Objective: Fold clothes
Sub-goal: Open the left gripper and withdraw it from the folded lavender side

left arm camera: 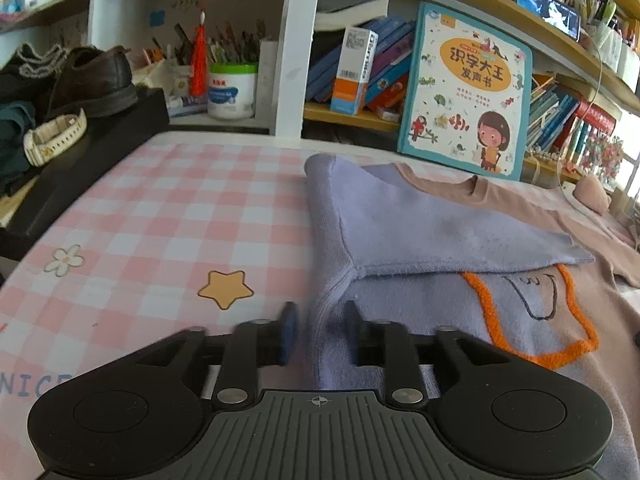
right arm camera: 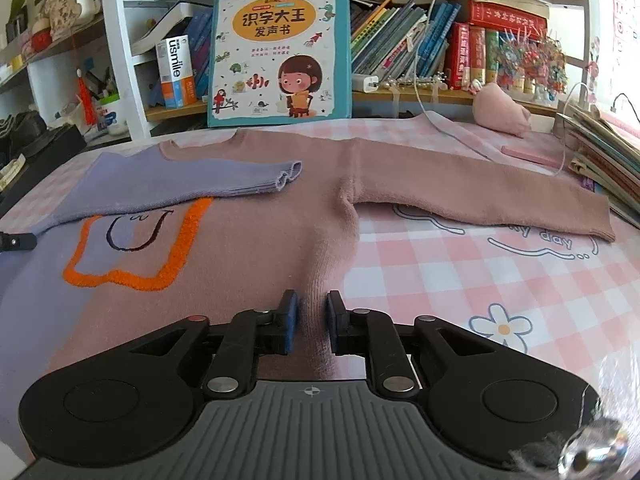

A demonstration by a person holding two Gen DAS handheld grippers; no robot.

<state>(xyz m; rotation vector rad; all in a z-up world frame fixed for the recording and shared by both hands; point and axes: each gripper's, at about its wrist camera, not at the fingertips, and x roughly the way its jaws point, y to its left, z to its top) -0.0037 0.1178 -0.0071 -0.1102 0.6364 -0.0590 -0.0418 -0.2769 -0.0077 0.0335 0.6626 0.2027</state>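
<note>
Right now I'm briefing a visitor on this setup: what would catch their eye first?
The two-tone sweater, purple and dusty pink with an orange outline, spread on the pink checked tablecloth, its purple sleeve folded across the chest. Behind it a bright children's book leans against crowded shelves.

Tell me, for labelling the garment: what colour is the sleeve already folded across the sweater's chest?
Lilac; the folded sleeve shows best in the right wrist view.

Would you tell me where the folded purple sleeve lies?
In the right wrist view, the purple knitted sleeve lies left of centre across the sweater's chest, above the orange outlined patch.
</note>
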